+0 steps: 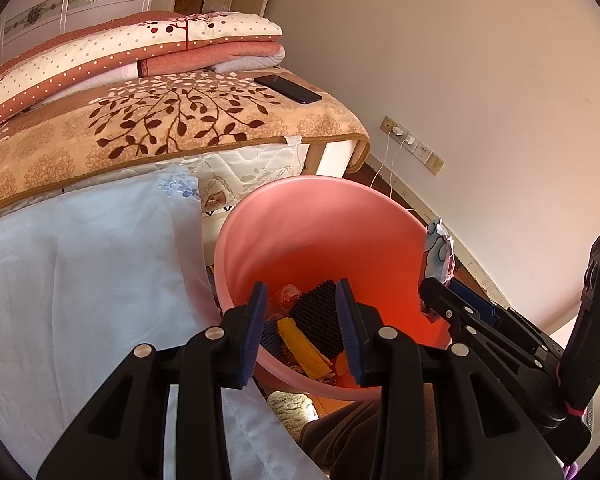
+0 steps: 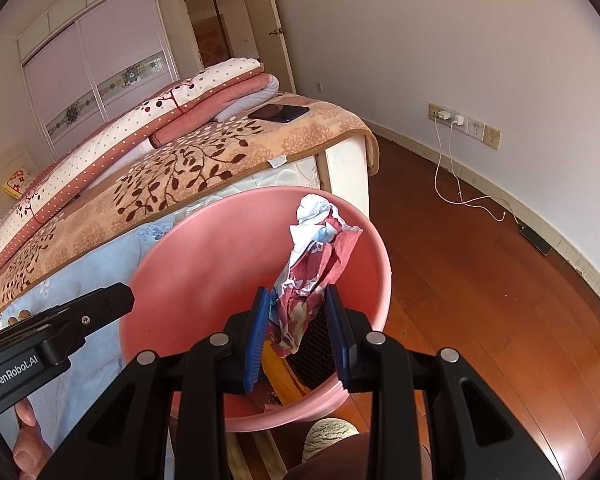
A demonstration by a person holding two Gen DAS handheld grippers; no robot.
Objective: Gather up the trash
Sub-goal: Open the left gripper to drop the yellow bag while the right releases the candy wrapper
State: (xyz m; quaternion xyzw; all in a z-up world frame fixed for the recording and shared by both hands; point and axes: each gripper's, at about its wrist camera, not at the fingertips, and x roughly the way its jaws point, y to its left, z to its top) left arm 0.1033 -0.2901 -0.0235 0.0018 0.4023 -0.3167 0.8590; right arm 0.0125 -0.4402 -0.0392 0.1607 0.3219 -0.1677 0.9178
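One pink bin (image 2: 172,280) at centre frame, one crumpled wrapper (image 2: 316,264) pinched in the right gripper (image 2: 296,320) above its rim; two grippers, the left gripper (image 1: 302,332) spread wide, empty, over bin scraps.

Smooth plastic bin (image 2: 172,264), crumpled paper (image 2: 316,256)

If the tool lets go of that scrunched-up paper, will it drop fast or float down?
The crumpled paper in the right tool looks thin and creased, so it is probably very light and would drop softly. It hangs over the pink bin, so it would likely land inside. It should squash easily, not break.
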